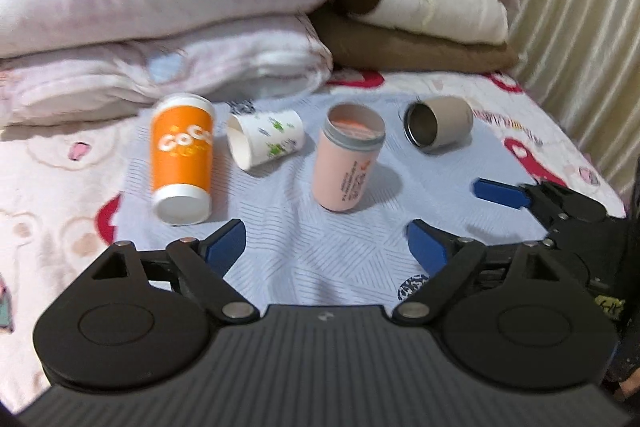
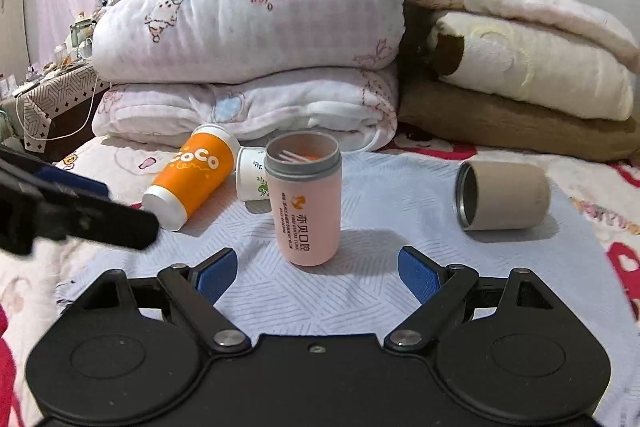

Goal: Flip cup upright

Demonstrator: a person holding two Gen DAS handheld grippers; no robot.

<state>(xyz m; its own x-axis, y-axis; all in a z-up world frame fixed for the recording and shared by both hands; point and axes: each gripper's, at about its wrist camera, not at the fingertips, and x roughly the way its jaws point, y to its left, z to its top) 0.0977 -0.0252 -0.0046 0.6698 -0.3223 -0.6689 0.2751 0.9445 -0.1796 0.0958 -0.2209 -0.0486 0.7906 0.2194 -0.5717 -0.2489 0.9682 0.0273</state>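
- Cups: the pink cup point(image 2: 306, 199) stands upright at frame centre, while the orange cup point(image 2: 192, 179), the paper cup point(image 2: 252, 177) and the grey cup point(image 2: 502, 197) lie on their sides on the cloth point(image 2: 380, 287).
- Right gripper point(image 2: 318, 273) is spread wide and holds nothing; left gripper point(image 1: 326, 247) likewise.
- Risk: the soft bedding may let a lying cup roll away when nudged.
- Reaching left could topple the pink cup.

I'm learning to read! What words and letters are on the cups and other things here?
"CoCo" on the orange cup, white letters; partly cut off in both views.
"亦贝口腔" on the pink cup, running down its side.
Small print beside it on the pink cup: too small to read.
Paper cup: green pictures only, no words visible.
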